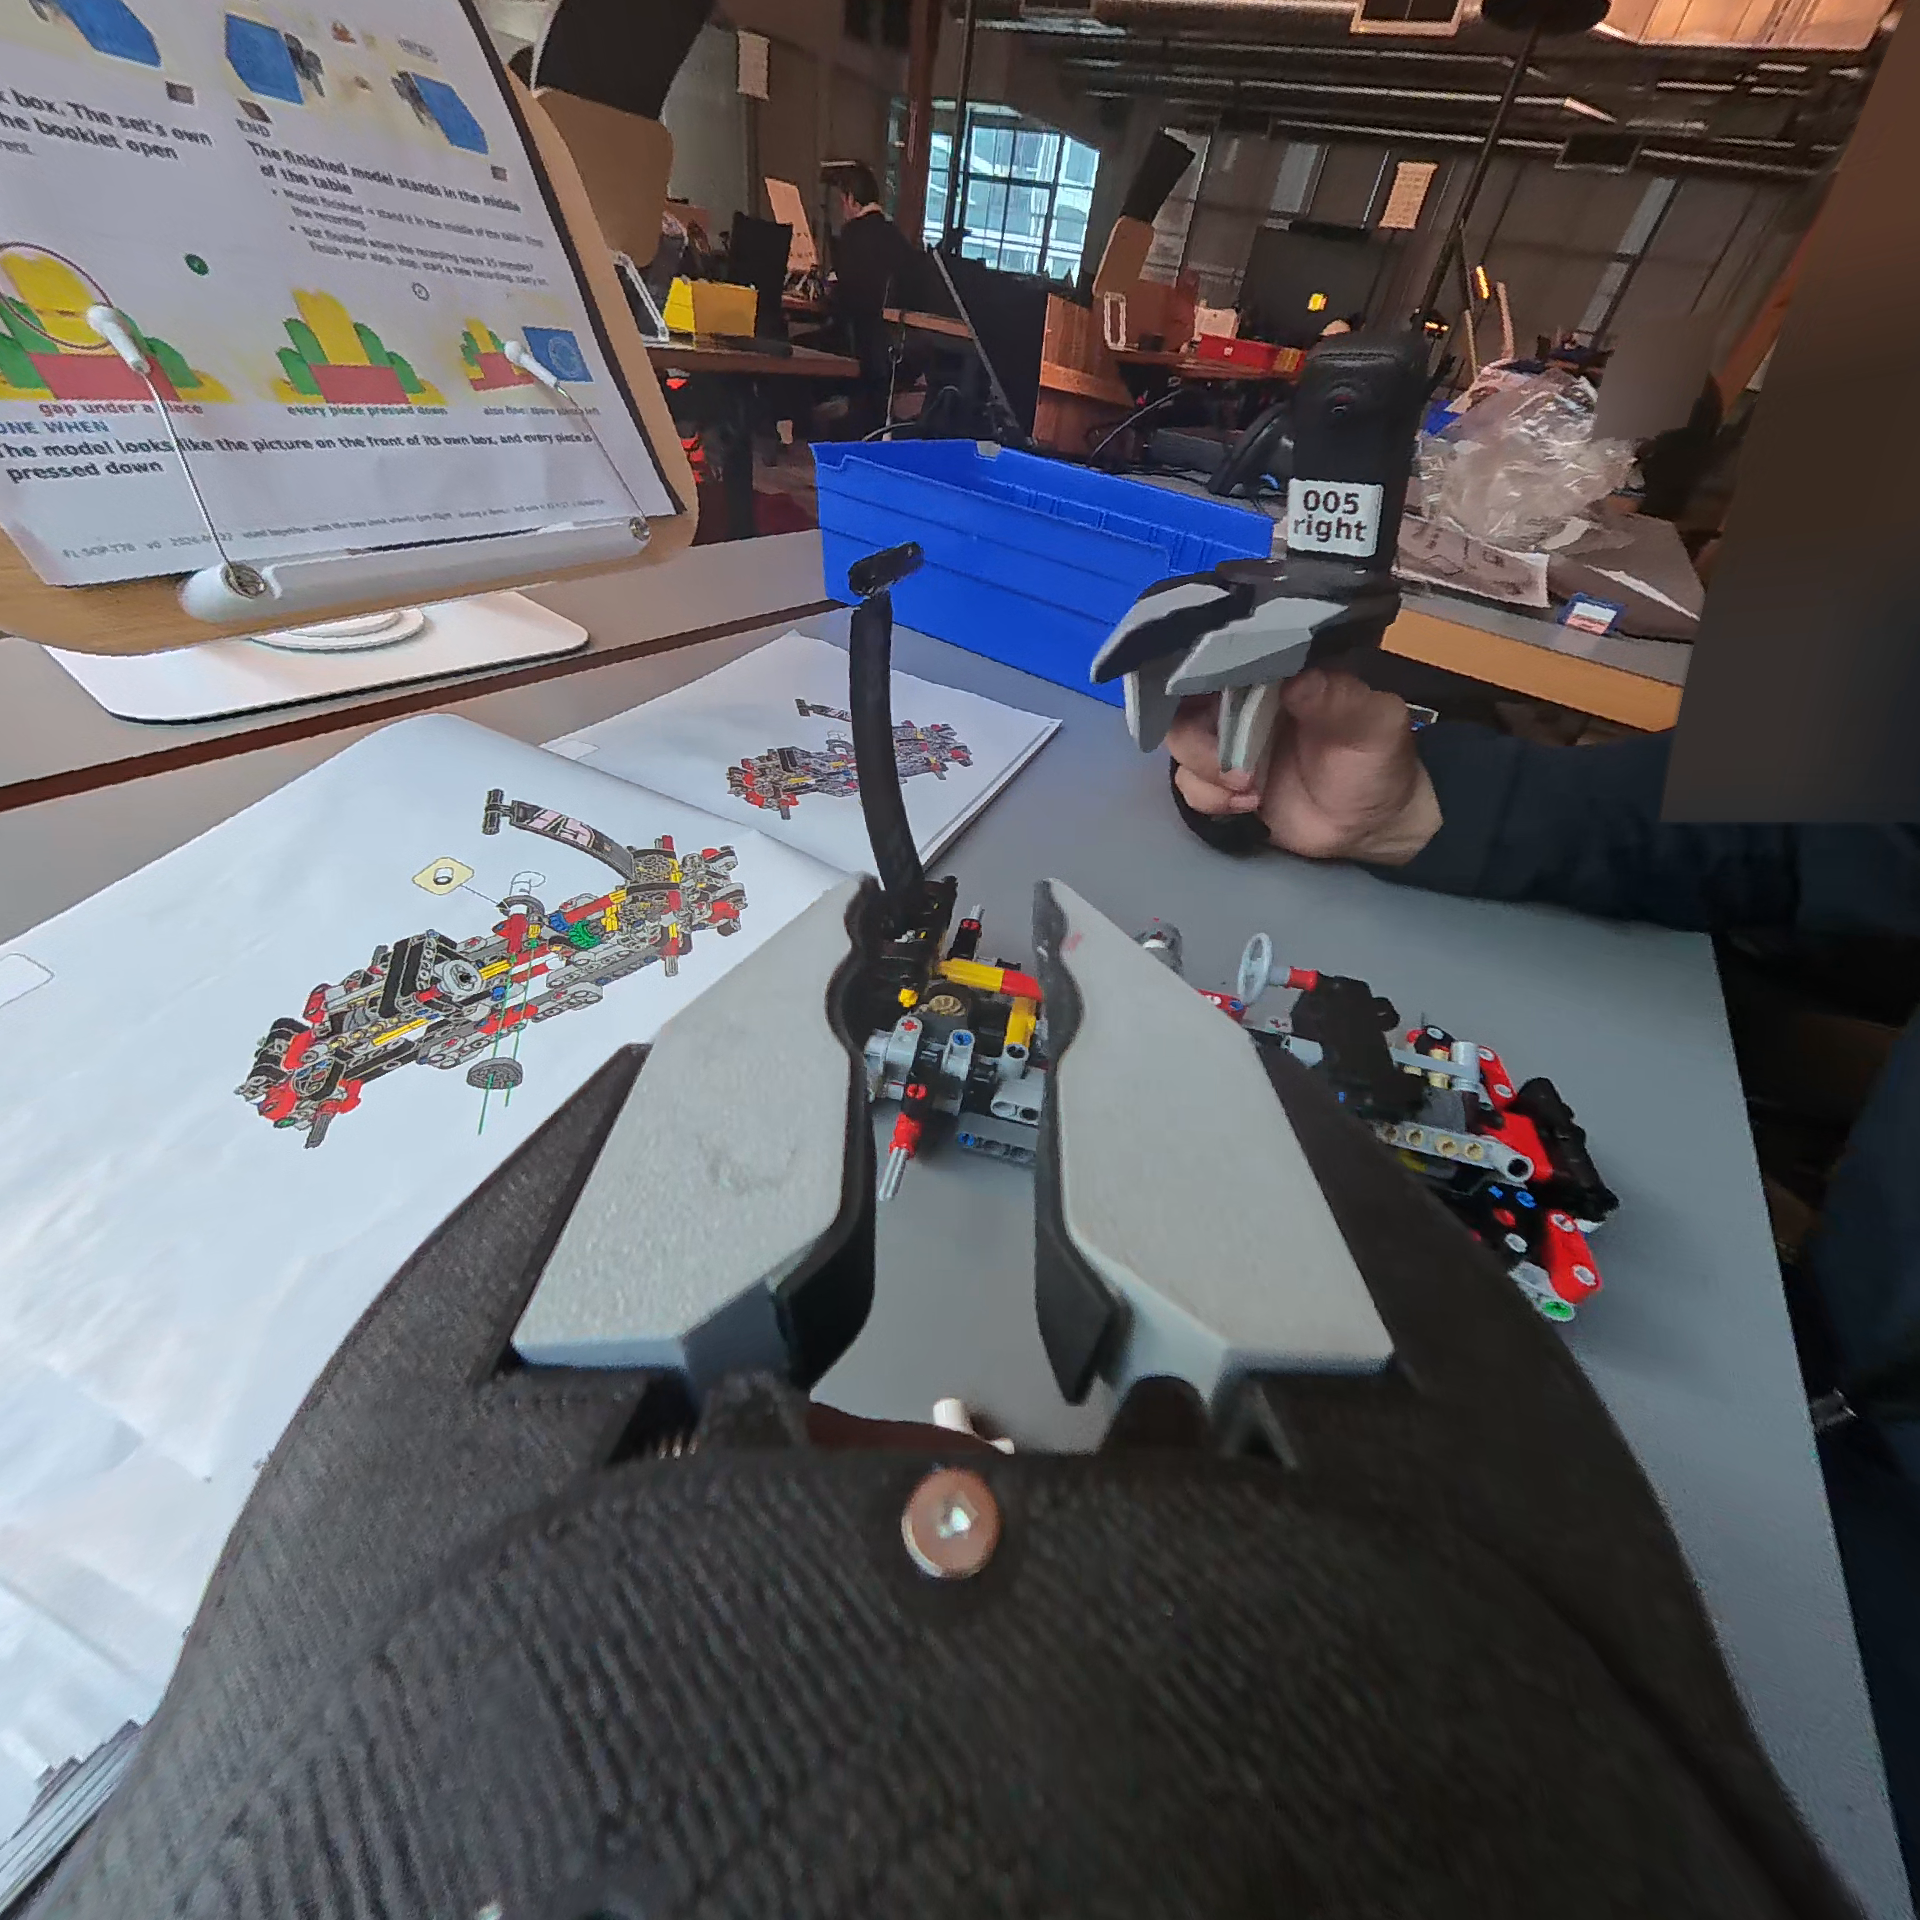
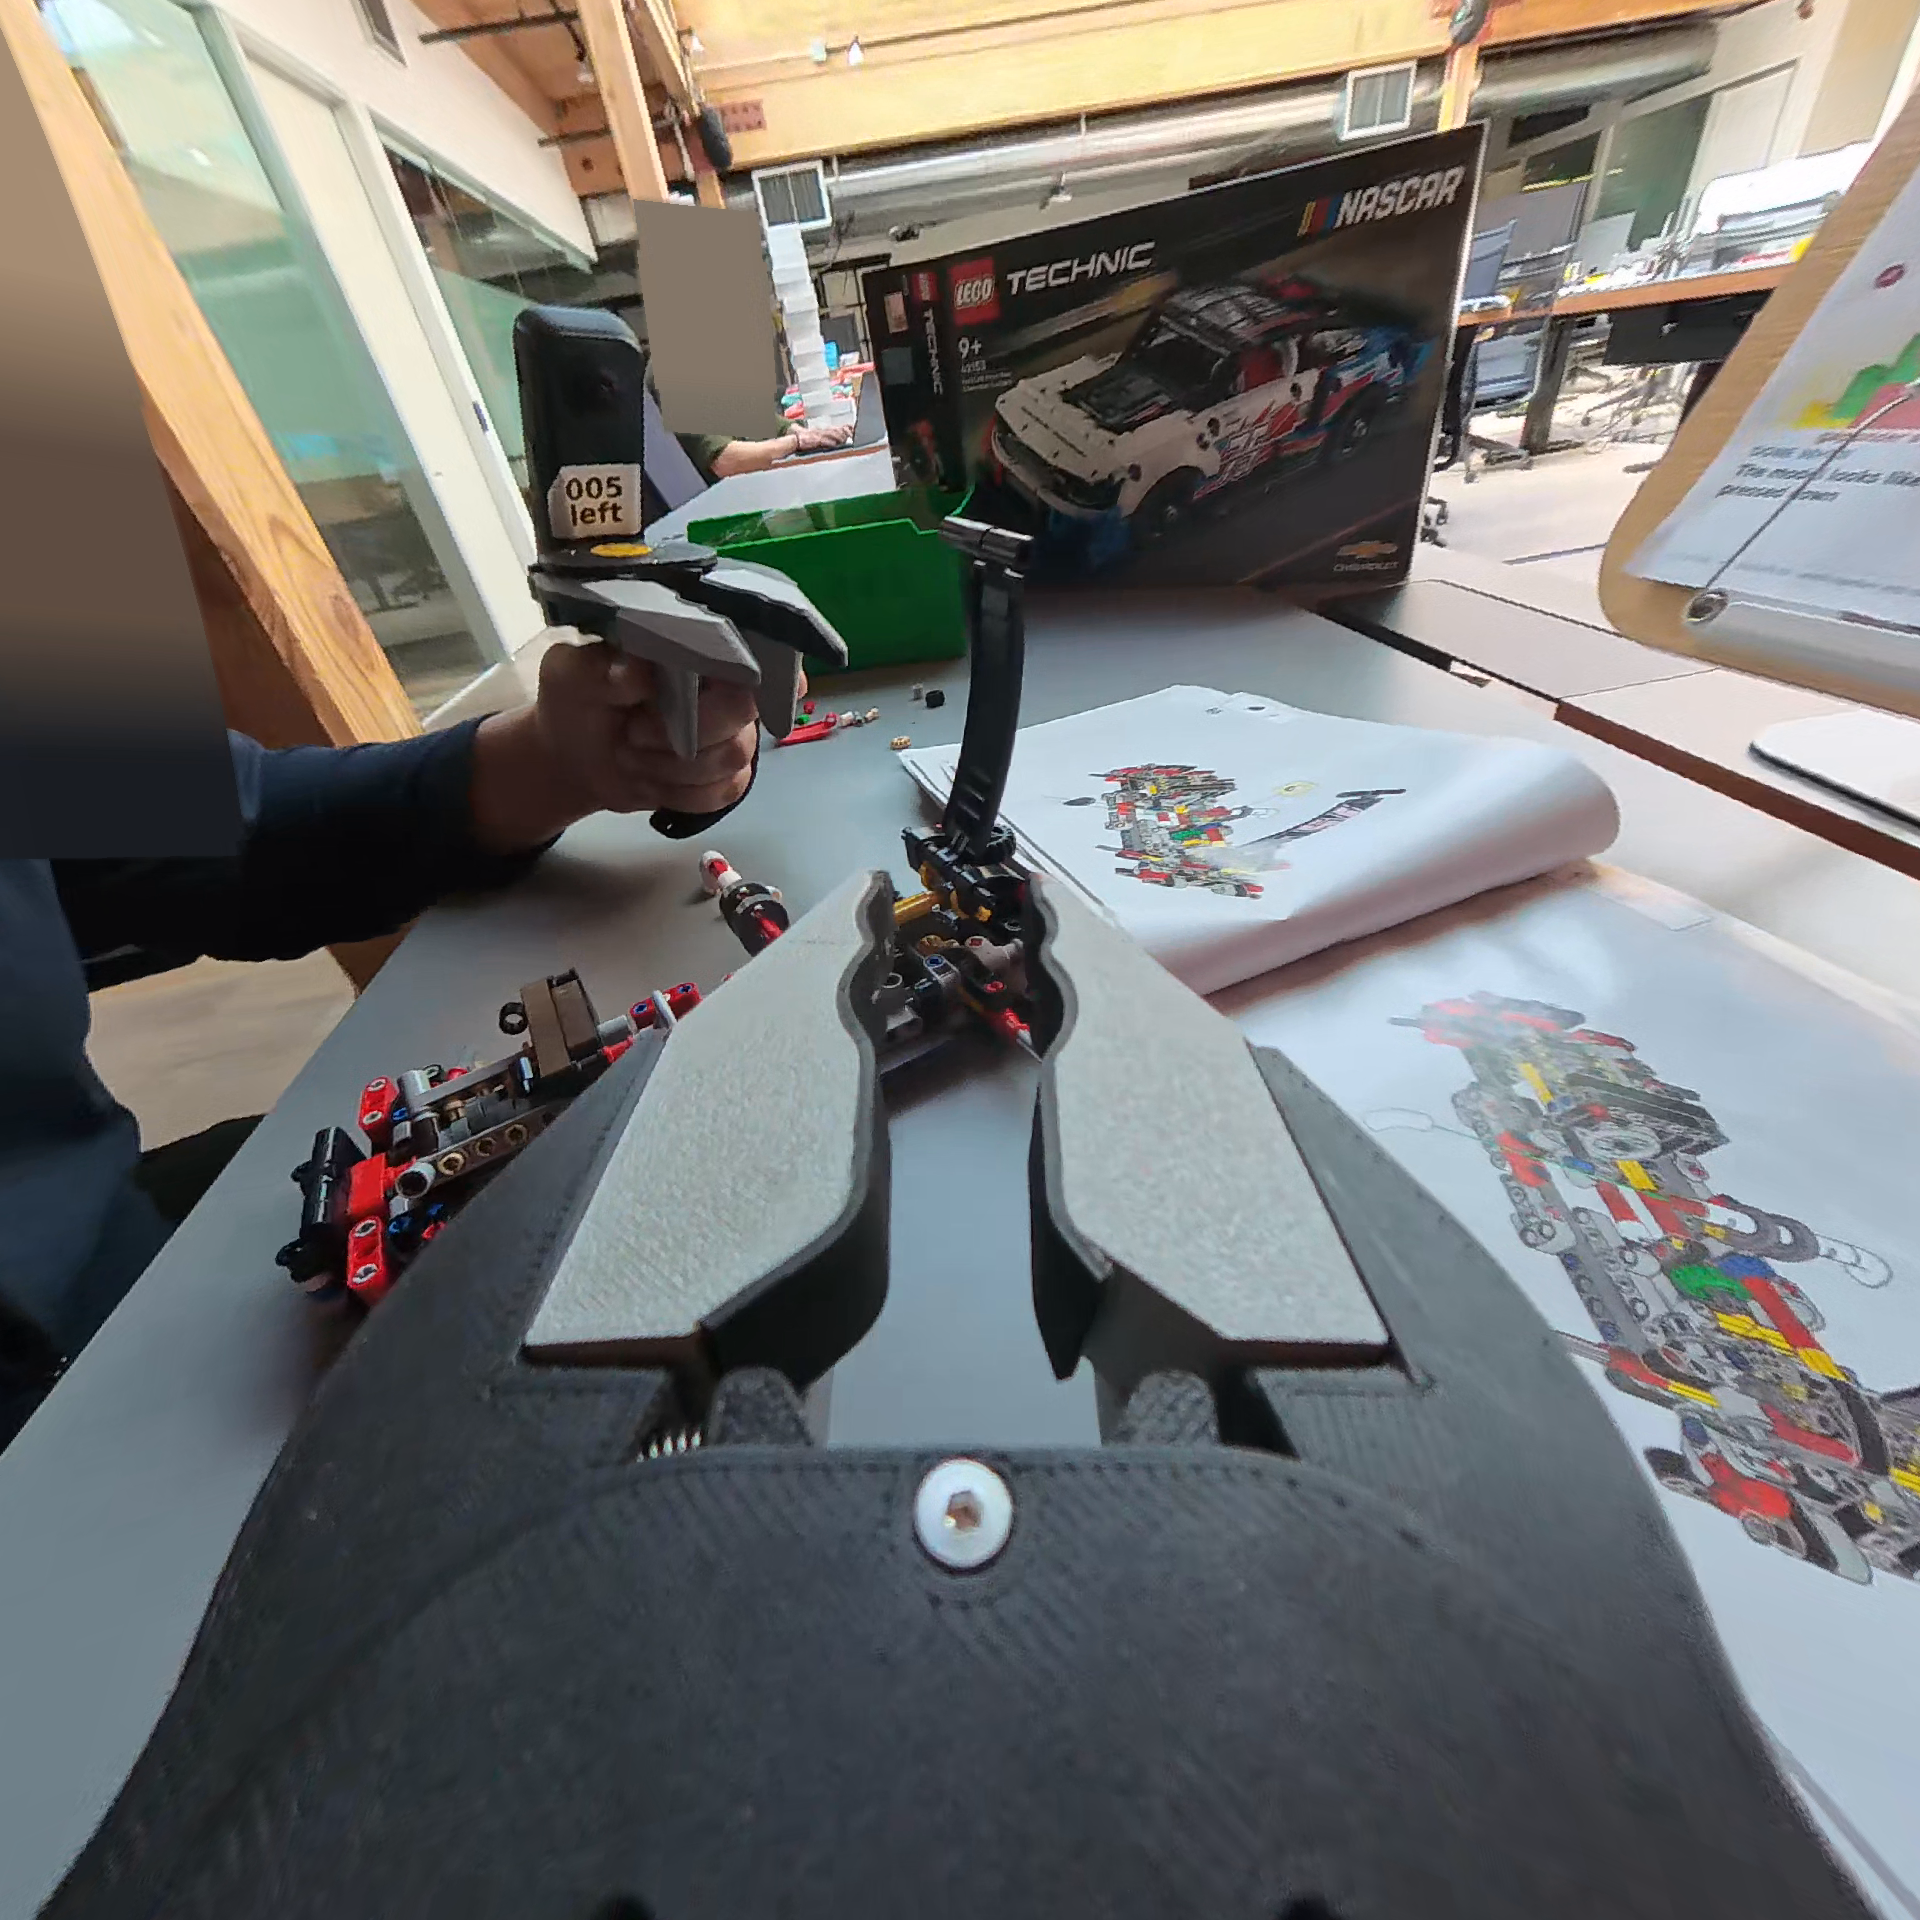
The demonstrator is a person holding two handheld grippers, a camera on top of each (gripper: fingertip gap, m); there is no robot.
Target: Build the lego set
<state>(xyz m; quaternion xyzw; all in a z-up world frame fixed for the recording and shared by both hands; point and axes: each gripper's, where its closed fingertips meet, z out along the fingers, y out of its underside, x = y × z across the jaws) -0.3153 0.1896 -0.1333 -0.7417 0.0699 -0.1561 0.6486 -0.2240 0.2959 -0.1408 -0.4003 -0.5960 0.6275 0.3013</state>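
A part-built toy-brick chassis in red, black, grey and yellow [image 1: 956, 1029] lies on the grey counter [image 1: 1299, 883], just beside the open instruction booklet [image 1: 312, 1143]. Its long axis runs along the counter, towards the right in the left wrist view, and at 1 end a black curved beam [image 1: 878, 727] stands nearly upright.

The chassis is seen through the gap of the left tongs [image 1: 951, 894], but it lies beyond and below the tips. The right wrist view shows those tongs raised in a hand, well apart from the bricks, narrowly parted with nothing between the pads. The right tongs [image 2: 956, 883] are found in the same state: narrowly parted, nothing gripped, held up in a hand [image 1: 1340, 769] above the counter, with the beam end of the chassis ahead and below.

The chassis thus sits between the 2 tongs, lower than both. Neither is plainly nearer. Loose small pieces [image 2: 831, 722] are scattered near a green bin [image 2: 852, 582].
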